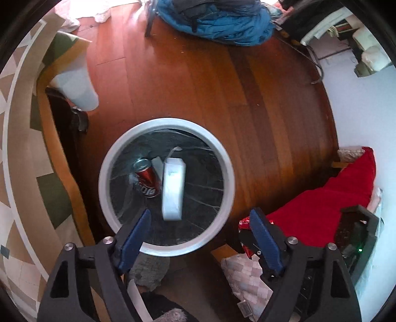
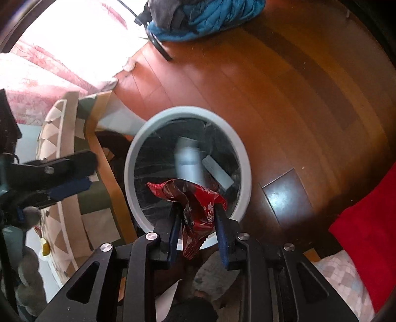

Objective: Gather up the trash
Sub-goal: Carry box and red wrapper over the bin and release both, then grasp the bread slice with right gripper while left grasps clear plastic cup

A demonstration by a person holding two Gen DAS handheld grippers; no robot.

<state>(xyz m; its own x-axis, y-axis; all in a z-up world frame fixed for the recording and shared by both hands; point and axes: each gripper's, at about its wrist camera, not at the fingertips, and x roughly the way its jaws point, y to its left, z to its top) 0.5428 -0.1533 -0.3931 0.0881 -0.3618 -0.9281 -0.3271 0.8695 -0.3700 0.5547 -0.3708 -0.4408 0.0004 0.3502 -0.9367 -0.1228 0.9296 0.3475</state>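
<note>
A round bin with a pale grey rim (image 1: 104, 183) (image 2: 243, 153) and a dark liner stands on the wooden floor. Inside it lie a red soda can (image 1: 147, 177) and a white carton (image 1: 173, 188) (image 2: 186, 161). My left gripper (image 1: 200, 220) hovers open over the bin's near rim with nothing between its blue pads. My right gripper (image 2: 196, 210) is shut on a crumpled red snack wrapper (image 2: 195, 198), held above the bin's near edge. The wrapper's tip (image 1: 243, 223) shows beside my left gripper's right finger. The left gripper's fingers (image 2: 66, 185) appear at the left of the right wrist view.
A blue quilted jacket (image 1: 222, 22) (image 2: 205, 17) lies on the floor at the far side. A patterned rug (image 1: 22, 138) (image 2: 64, 153) borders the left, with a white cup-like container (image 1: 76, 89) on it. Red cloth (image 1: 329, 203) (image 2: 366, 237) and checked fabric (image 1: 247, 280) sit at the right.
</note>
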